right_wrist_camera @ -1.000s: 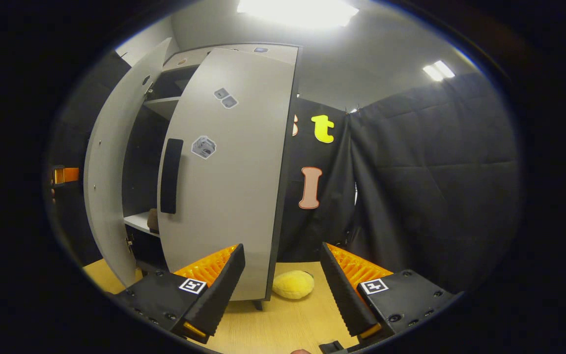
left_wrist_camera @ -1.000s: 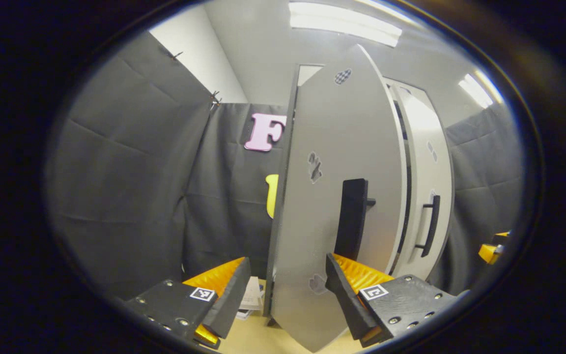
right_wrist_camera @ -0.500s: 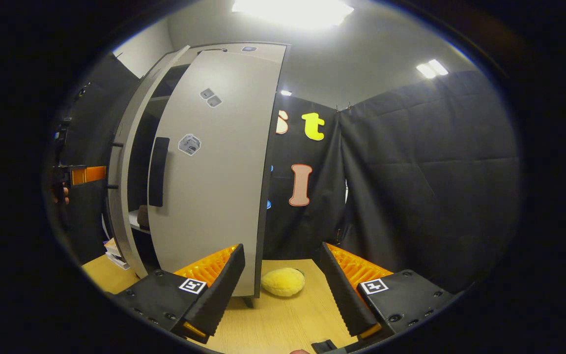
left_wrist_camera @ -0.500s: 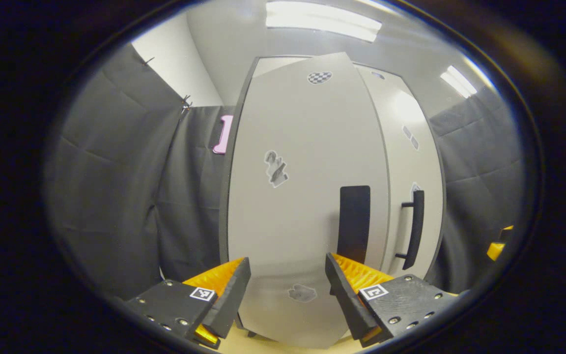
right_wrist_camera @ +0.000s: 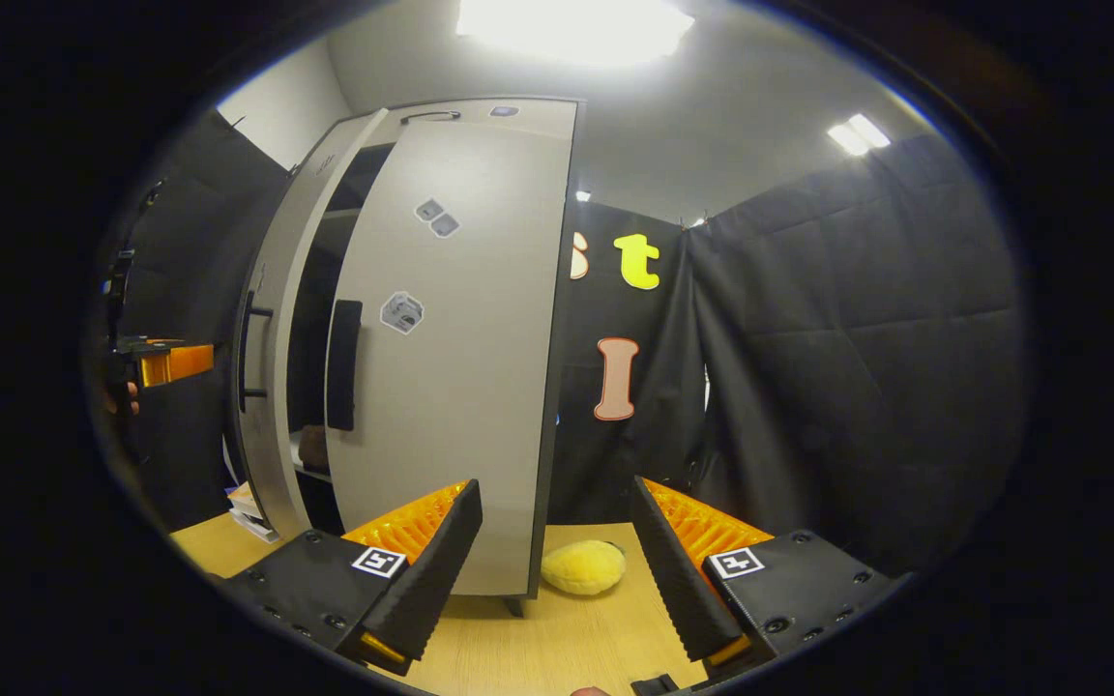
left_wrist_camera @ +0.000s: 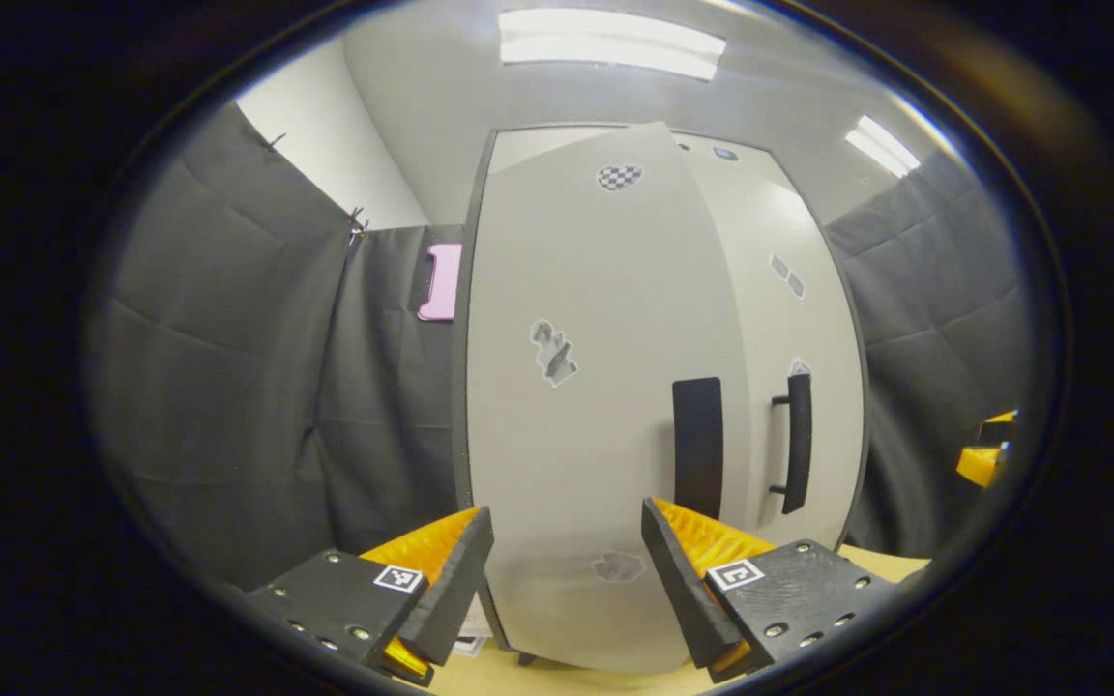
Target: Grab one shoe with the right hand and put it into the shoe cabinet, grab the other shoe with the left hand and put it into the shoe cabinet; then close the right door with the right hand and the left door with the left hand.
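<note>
The grey shoe cabinet (left_wrist_camera: pixel 615 155) stands in front of me on a wooden table. In the left gripper view its left door (left_wrist_camera: pixel 576 435), with a black handle (left_wrist_camera: pixel 697 449), faces me nearly closed, and the right door (left_wrist_camera: pixel 789 319) sits beside it. My left gripper (left_wrist_camera: pixel 567 570) is open just before the left door, holding nothing. In the right gripper view the right door (right_wrist_camera: pixel 451 367) stands ajar. A dark gap shows a shelf with a brownish shoe (right_wrist_camera: pixel 310 449). My right gripper (right_wrist_camera: pixel 557 570) is open and empty near the door's lower edge.
A yellow soft lump (right_wrist_camera: pixel 583 565) lies on the wooden table (right_wrist_camera: pixel 538 648) right of the cabinet. A small stack of papers (right_wrist_camera: pixel 248 503) sits by the cabinet's foot. Black cloth walls close in behind and on both sides. The other gripper (right_wrist_camera: pixel 165 362) shows at the far left.
The left door has swung from edge-on to nearly closed, and the left gripper has followed it. The right gripper has hardly moved, and the right door still stands ajar.
</note>
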Motion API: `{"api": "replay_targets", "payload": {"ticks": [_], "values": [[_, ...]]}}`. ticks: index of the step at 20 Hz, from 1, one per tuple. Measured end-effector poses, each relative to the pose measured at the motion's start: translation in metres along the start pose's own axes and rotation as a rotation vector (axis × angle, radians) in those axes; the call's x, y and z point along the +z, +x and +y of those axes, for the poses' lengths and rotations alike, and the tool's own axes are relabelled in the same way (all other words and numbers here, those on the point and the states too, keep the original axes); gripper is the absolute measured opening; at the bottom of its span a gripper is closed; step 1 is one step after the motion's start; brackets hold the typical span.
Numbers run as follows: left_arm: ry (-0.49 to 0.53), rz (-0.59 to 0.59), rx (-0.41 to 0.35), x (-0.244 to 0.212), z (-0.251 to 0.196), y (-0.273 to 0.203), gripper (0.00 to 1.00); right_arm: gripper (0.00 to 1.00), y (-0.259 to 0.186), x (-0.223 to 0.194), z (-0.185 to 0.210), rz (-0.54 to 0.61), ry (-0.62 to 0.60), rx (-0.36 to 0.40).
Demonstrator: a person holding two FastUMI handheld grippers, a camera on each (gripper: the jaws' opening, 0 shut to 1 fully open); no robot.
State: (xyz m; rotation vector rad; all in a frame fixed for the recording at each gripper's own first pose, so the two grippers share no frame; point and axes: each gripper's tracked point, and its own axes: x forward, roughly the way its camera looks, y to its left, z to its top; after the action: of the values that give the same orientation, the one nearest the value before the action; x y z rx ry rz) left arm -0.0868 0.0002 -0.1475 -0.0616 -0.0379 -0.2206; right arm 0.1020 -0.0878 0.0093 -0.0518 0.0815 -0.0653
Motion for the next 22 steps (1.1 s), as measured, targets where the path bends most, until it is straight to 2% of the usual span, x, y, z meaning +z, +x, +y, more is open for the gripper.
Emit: {"api": "replay_targets", "payload": {"ticks": [3, 12, 13, 14, 16, 19, 20, 21, 22], "values": [[0.020, 0.010, 0.033, 0.003, 0.019, -0.037, 0.90, 0.98, -0.007, 0.010, -0.003, -0.022, 0.007, 0.013], [0.041, 0.056, 0.142, -0.004, 0.073, -0.130, 0.90, 0.98, -0.036, 0.020, -0.017, -0.042, 0.025, 0.035], [0.045, 0.060, 0.149, -0.004, 0.077, -0.138, 0.97, 0.98, -0.040, 0.020, -0.017, -0.040, 0.025, 0.039], [0.050, 0.061, 0.154, -0.004, 0.081, -0.145, 0.90, 0.97, -0.043, 0.021, -0.016, -0.044, 0.025, 0.049], [0.063, 0.063, 0.159, -0.002, 0.086, -0.156, 0.97, 0.97, -0.050, 0.023, -0.016, -0.053, 0.013, 0.057], [0.083, 0.065, 0.173, 0.001, 0.093, -0.167, 0.96, 0.97, -0.055, 0.025, -0.021, -0.058, -0.016, 0.050], [0.081, 0.063, 0.178, 0.002, 0.095, -0.169, 0.89, 0.97, -0.055, 0.027, -0.022, -0.059, -0.022, 0.048], [0.078, 0.063, 0.183, 0.003, 0.098, -0.171, 0.96, 0.97, -0.056, 0.028, -0.022, -0.060, -0.022, 0.045], [0.076, 0.063, 0.187, 0.003, 0.101, -0.172, 0.97, 0.98, -0.056, 0.027, -0.023, -0.060, -0.018, 0.044]]}}
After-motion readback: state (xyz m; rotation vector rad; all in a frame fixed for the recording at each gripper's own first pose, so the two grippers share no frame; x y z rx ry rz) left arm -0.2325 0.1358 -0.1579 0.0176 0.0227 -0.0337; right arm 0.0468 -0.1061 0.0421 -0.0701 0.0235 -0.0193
